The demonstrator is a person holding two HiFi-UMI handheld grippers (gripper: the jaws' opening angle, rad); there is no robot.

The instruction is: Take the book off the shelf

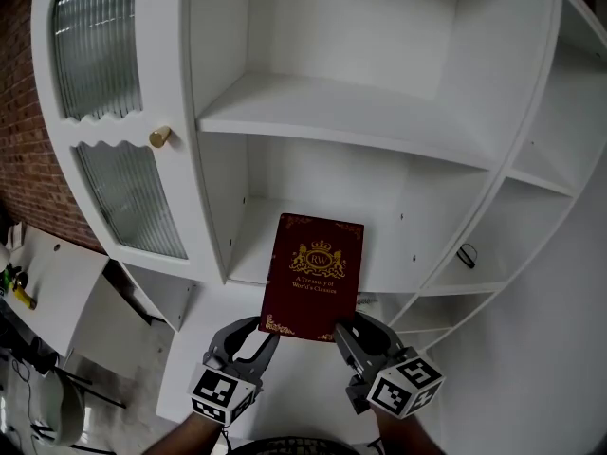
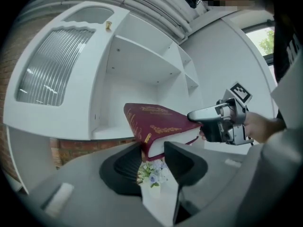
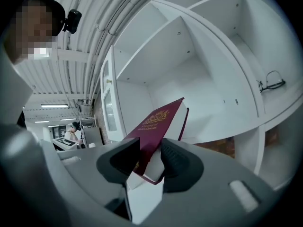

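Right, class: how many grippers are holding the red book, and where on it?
2. The left gripper clamps the book at its lower left corner in the head view; the right gripper clamps its lower right corner. No others visible.

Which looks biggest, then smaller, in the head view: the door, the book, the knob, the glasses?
1. door
2. book
3. knob and glasses: both tiny and look about alike, so no ranking between them.
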